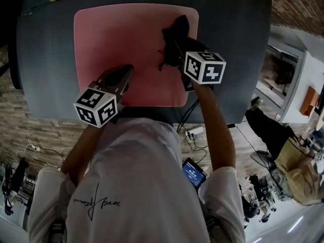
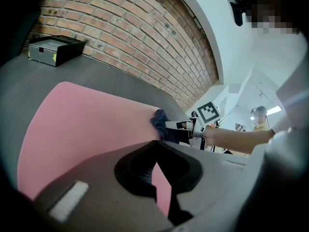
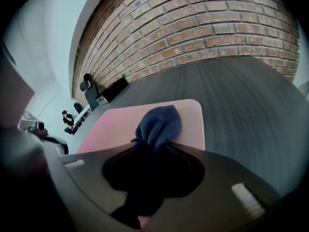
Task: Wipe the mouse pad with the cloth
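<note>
A pink mouse pad [image 1: 126, 34] lies on the dark grey table [image 1: 233, 44]. My right gripper [image 1: 173, 48] is shut on a dark blue cloth [image 1: 175, 30], which bunches out past its jaws and rests on the pad near its right edge. In the right gripper view the cloth [image 3: 159, 122] sits over the pad's far corner [image 3: 190, 115]. My left gripper [image 1: 125, 72] is shut with nothing in it, its tip down on the pad's near left part. The left gripper view shows the pad [image 2: 82, 120], the cloth [image 2: 159, 120] and the right gripper [image 2: 186, 127] beyond my left jaws [image 2: 154, 146].
A black box [image 2: 55, 49] stands at the table's far edge by the brick wall [image 2: 120, 28]. Bare table surrounds the pad on the right [image 3: 251, 100]. Beyond the table's near edge are cables on the floor [image 1: 195, 133] and a seated person [image 1: 298, 171].
</note>
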{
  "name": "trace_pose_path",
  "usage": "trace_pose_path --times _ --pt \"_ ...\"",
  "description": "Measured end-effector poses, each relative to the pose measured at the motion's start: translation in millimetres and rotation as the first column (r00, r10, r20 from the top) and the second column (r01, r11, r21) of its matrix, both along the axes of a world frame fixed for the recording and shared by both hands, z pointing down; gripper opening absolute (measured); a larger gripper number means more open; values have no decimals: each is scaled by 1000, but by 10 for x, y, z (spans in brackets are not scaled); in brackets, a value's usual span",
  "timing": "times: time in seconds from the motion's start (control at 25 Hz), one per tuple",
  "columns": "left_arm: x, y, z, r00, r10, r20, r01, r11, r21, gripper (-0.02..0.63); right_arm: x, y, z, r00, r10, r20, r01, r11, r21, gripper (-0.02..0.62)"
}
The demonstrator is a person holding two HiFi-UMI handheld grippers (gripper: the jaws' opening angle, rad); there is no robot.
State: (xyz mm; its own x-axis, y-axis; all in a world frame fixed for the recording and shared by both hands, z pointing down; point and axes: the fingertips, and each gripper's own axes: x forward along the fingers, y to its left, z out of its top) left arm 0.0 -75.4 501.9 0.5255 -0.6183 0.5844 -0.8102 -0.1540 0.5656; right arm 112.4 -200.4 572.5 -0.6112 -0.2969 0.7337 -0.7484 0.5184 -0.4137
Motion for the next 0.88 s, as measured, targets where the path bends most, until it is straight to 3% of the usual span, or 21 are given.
trace_pose_path --times 0.88 --pt "-358 2 -37 999 -42 -8 42 999 12 20 -348 -232 0 999 27 -19 -27 1000 16 98"
